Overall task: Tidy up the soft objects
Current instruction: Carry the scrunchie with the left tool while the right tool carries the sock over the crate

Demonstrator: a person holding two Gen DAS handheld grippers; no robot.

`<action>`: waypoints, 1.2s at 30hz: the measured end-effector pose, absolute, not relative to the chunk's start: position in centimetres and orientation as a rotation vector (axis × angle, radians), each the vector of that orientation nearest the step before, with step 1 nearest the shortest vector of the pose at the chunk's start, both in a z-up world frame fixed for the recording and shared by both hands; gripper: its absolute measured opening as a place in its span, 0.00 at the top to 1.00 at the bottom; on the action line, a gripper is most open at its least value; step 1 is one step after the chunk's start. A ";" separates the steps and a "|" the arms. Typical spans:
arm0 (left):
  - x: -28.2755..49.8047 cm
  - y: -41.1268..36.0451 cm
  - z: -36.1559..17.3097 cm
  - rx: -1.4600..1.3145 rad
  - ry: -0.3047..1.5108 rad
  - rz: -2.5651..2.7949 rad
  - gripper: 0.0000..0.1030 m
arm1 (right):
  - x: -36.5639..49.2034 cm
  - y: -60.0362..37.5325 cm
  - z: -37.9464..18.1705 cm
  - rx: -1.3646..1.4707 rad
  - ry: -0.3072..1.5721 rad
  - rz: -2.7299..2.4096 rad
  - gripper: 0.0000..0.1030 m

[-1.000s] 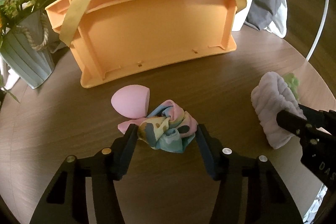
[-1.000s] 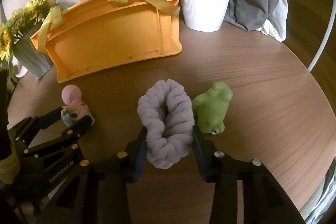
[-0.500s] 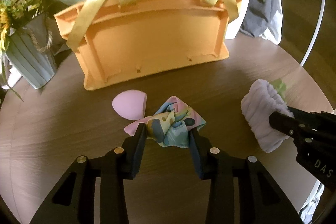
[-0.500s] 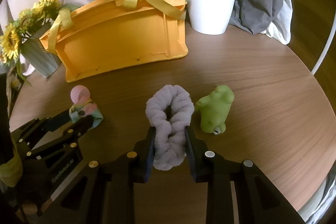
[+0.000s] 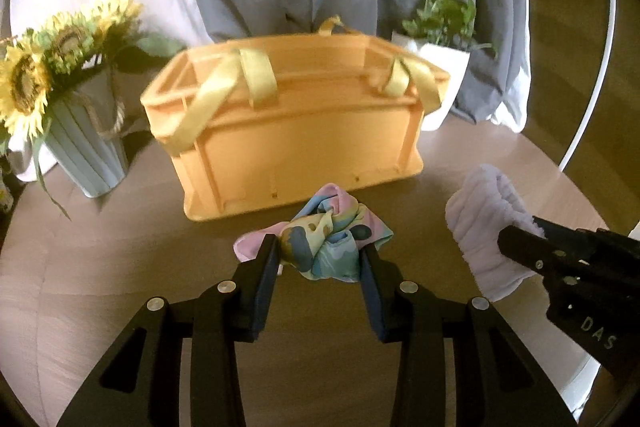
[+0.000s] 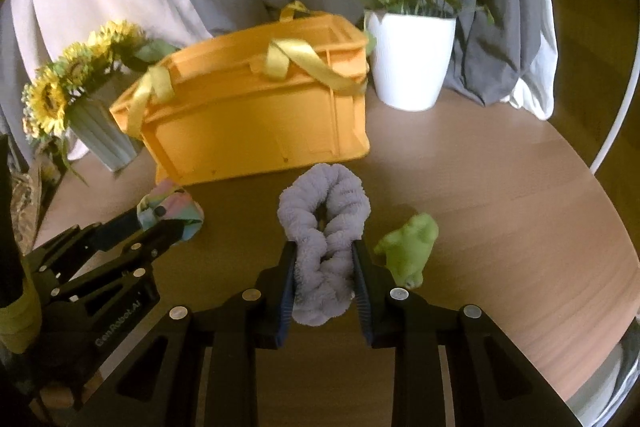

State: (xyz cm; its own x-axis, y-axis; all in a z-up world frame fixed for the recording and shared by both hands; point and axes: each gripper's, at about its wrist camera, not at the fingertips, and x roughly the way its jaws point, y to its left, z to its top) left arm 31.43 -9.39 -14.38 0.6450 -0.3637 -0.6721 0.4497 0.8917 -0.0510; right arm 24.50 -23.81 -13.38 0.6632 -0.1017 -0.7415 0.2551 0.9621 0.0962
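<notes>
Fabric fills both of our grips. Nearest in the left wrist view, the left hand-held gripper [image 5: 320, 259] is closed on the pastel scarf [image 5: 326, 241], a knotted bundle pinched between the fingers with a loose pink corner trailing off to the left. In the right wrist view the right hand-held gripper [image 6: 323, 275] squeezes the lilac headband [image 6: 324, 227] at its lower half, so the fluffy loop stands up above the fingers. Both soft things appear lifted off the desk [image 6: 500, 195], though we cannot tell by how much.

Just beyond the right gripper the green plush toy [image 6: 408, 251] lies on the desk, ungrasped. Farther back sits the orange basket [image 5: 296, 135] with its yellow straps [image 5: 256, 75] draped over the open top, which we judge to be where the soft things go. Behind it are the sunflower vase [image 5: 86, 155], the white plant pot [image 6: 410, 59] and grey curtains.

We see two risks. The scarf's trailing corner could catch on the basket's rim or a strap and drag the bundle out of the grip. The straps also lie across the opening, so either item could land on them instead of inside.

Only the right wrist view shows the plush toy. The left view shows the basket's near wall square on and the scarf's knot up close.
</notes>
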 end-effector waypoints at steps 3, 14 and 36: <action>31.5 -9.3 -13.1 0.110 0.709 -0.467 0.63 | 24.6 -23.7 -12.3 0.198 0.790 -0.195 0.73; 31.7 -8.5 -8.9 0.087 0.611 -0.468 0.63 | 25.1 -23.6 -8.9 0.200 0.678 -0.179 0.73; 33.9 -6.9 -2.4 0.068 0.422 -0.423 0.63 | 28.3 -24.1 -2.6 0.195 0.470 -0.156 0.73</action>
State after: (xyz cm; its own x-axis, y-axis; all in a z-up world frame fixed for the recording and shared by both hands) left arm 33.87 -6.92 -2.39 0.8268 -0.3842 -0.4108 0.4121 0.9109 -0.0226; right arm 28.25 -24.06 -2.61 0.8801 -0.1036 -0.4633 0.1931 0.9697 0.1499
